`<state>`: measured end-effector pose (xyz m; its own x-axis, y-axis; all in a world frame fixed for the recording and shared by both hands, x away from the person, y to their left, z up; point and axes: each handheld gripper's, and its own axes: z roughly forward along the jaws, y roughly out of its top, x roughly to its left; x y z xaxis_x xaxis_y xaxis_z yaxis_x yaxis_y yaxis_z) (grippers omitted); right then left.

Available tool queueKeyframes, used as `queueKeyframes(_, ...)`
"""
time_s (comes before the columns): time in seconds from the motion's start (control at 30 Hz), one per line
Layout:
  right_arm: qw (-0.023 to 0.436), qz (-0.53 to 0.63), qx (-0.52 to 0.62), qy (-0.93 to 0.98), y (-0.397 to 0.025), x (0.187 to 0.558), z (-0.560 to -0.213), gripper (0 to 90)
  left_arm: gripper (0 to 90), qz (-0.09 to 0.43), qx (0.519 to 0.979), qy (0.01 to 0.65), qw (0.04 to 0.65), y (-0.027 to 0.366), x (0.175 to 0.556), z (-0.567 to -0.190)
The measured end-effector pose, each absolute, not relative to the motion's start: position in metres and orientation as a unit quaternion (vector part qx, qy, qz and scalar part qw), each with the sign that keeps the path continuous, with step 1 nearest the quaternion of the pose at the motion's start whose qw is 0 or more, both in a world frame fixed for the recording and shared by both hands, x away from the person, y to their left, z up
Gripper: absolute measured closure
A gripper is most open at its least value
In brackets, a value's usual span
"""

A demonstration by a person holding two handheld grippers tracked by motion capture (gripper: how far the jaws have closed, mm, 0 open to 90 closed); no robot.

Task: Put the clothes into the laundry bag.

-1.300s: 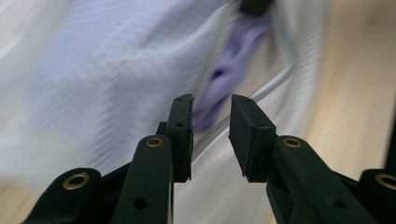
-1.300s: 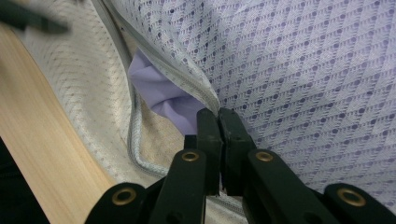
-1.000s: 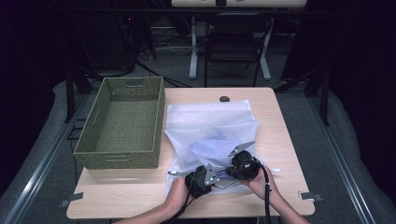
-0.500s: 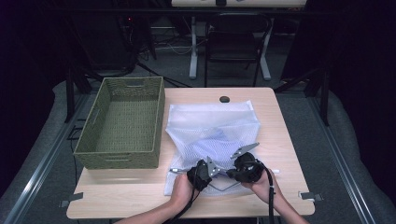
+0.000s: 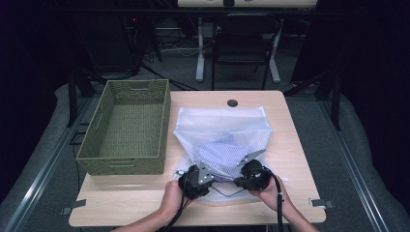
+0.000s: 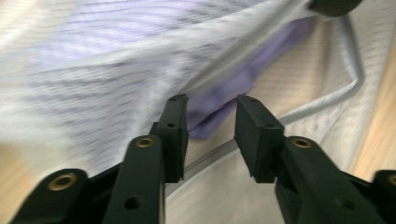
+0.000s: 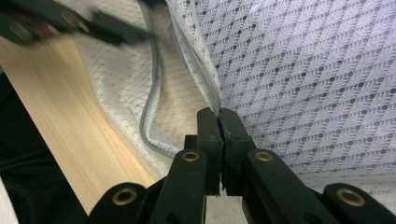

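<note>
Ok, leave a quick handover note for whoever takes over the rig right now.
Right gripper: shut on the mesh bag, pinching the upper edge of its opening.
Left gripper: open, jaws aimed at the purple garment inside the opening.
Green basket: left of the bag, nothing in it.
Done: bag mouth lifted open.
Left, likely: grasp the garment, pull it out, perhaps into the basket.

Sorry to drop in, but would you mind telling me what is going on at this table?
A person is working a white mesh bag with a gripper in each hand. The right gripper is shut on the bag's zipper edge and holds the opening up. The left gripper is open, pointing at the purple cloth inside the mouth but not gripping it. A green basket sits beside the bag on the table, with nothing visible in it.
</note>
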<state>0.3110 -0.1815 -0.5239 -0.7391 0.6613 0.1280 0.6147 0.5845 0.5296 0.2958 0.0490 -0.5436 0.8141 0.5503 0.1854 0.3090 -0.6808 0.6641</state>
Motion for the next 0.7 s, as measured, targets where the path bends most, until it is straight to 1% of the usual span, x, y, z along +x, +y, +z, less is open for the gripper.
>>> queueKeyframes(0.03, 0.043, 0.28, 0.36, 0.889, -0.181, 0.311, -0.524, 88.8, 61.1, 0.201, 0.893, 0.247, 0.32, 0.055, 0.297, -0.543)
queueKeyframes(0.1, 0.042, 0.278, 0.357, 0.891, -0.181, 0.311, -0.524, 88.8, 60.9, 0.21, 0.896, 0.248, 0.303, 0.064, 0.303, -0.544)
queueKeyframes(0.17, 0.042, 0.278, 0.357, 0.891, -0.18, 0.311, -0.525, 88.7, 61.0, 0.191, 0.904, 0.253, 0.289, 0.068, 0.31, -0.549)
queueKeyframes(0.23, 0.041, 0.277, 0.355, 0.892, -0.18, 0.311, -0.525, 88.7, 62.5, 0.17, 0.917, 0.244, 0.266, 0.067, 0.315, -0.556)
queueKeyframes(0.27, 0.042, 0.277, 0.355, 0.892, -0.18, 0.311, -0.525, 88.6, 64.1, 0.172, 0.919, 0.241, 0.262, 0.066, 0.316, -0.56)
queueKeyframes(0.3, 0.042, 0.276, 0.353, 0.893, -0.18, 0.311, -0.525, 88.6, 68.1, 0.172, 0.923, 0.234, 0.251, 0.064, 0.318, -0.563)
queueKeyframes(0.37, 0.044, 0.275, 0.35, 0.894, -0.179, 0.31, -0.525, 88.6, 79.7, 0.165, 0.925, 0.232, 0.253, 0.065, 0.32, -0.566)
queueKeyframes(0.43, 0.046, 0.274, 0.346, 0.896, -0.179, 0.31, -0.526, 88.4, 88.2, 0.164, 0.927, 0.225, 0.251, 0.065, 0.321, -0.565)
queueKeyframes(0.53, 0.049, 0.267, 0.338, 0.901, -0.177, 0.312, -0.53, 88.3, 89.3, 0.147, 0.932, 0.22, 0.247, 0.069, 0.32, -0.562)
queueKeyframes(0.7, 0.051, 0.246, 0.328, 0.911, -0.172, 0.314, -0.537, 87.7, 88.8, 0.132, 0.936, 0.212, 0.248, 0.077, 0.318, -0.557)
